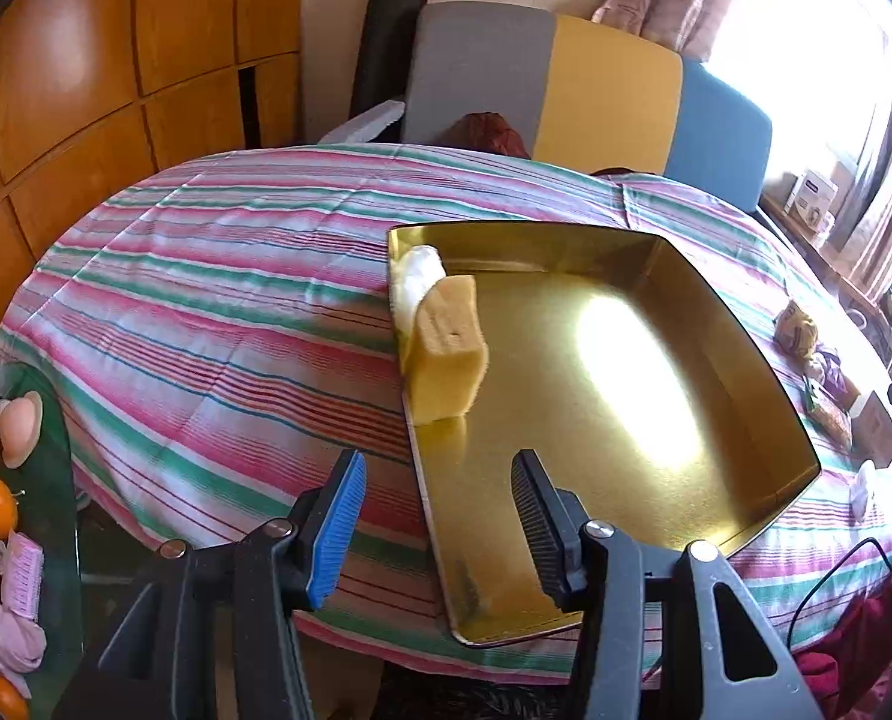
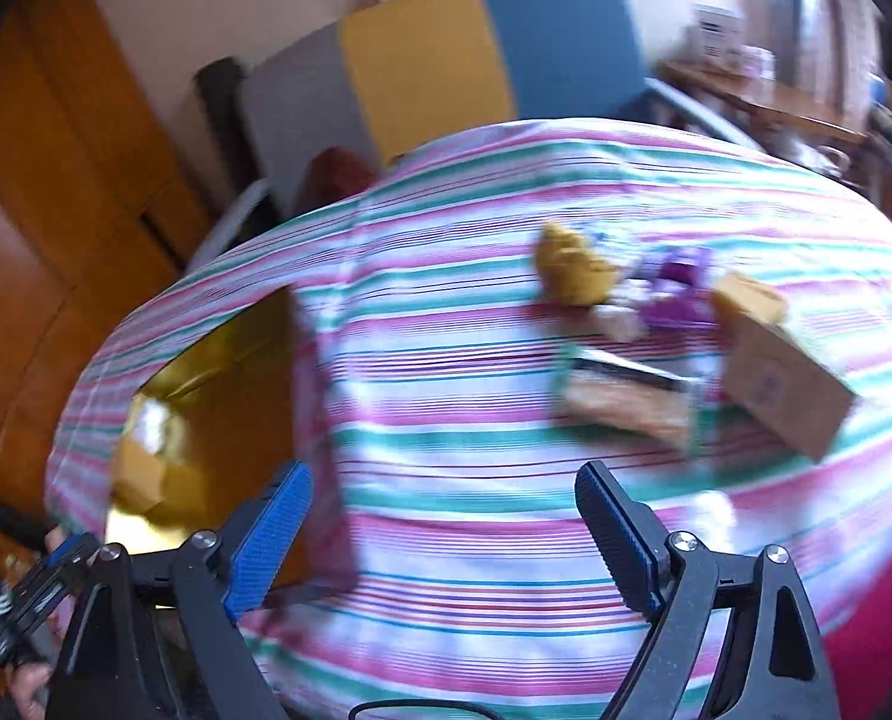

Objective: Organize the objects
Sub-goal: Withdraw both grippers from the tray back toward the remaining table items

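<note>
A gold tray point(image 1: 595, 420) lies on the striped tablecloth point(image 1: 218, 300). A yellow sponge point(image 1: 446, 354) and a white wad point(image 1: 419, 282) sit in its far left corner. My left gripper point(image 1: 440, 516) hangs open above the tray's near left rim, which runs between the fingers without touching them. The right wrist view is blurred. There my right gripper point(image 2: 446, 522) stands wide open over bare cloth with nothing between its fingers. Beyond it lie a yellow crumpled thing point(image 2: 571, 270), a purple thing point(image 2: 679, 288), a flat packet point(image 2: 625, 396) and a cardboard box point(image 2: 775, 366). The tray point(image 2: 224, 390) is to its left.
A grey, yellow and blue seat back point(image 1: 601, 90) stands behind the table, with wooden cabinets point(image 1: 86, 90) on the left. A glass side table point(image 1: 56, 480) at the lower left carries several small pink and orange things. A black cable point(image 1: 835, 576) trails off the near right edge.
</note>
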### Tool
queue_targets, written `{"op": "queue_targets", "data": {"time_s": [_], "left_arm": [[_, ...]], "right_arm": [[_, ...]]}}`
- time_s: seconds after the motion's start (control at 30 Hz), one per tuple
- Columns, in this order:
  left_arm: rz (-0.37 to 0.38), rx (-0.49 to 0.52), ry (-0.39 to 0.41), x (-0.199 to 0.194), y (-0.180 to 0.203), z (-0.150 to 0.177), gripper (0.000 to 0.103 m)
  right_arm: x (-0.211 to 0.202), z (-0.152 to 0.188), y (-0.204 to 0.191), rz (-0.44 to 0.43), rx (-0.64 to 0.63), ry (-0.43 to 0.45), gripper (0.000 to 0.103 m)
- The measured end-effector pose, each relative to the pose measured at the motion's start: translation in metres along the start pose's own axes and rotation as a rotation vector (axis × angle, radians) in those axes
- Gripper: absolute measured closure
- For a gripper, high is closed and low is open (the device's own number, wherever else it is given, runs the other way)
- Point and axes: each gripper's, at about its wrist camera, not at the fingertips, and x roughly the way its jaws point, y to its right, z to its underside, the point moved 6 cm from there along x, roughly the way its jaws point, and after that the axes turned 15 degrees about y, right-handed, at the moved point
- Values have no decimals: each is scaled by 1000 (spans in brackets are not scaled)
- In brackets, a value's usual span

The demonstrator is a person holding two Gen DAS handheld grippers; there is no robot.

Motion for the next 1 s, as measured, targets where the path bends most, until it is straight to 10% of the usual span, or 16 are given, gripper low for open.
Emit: {"op": "queue_targets", "data": {"time_s": [0.5, 1.0], "left_arm": [[102, 101, -4, 1, 55, -7, 45], [292, 237, 0, 1, 149, -23, 45]], "right_arm": [[-33, -22, 146, 246, 191, 129, 0], [-41, -21, 168, 166, 353, 207, 0]]}}
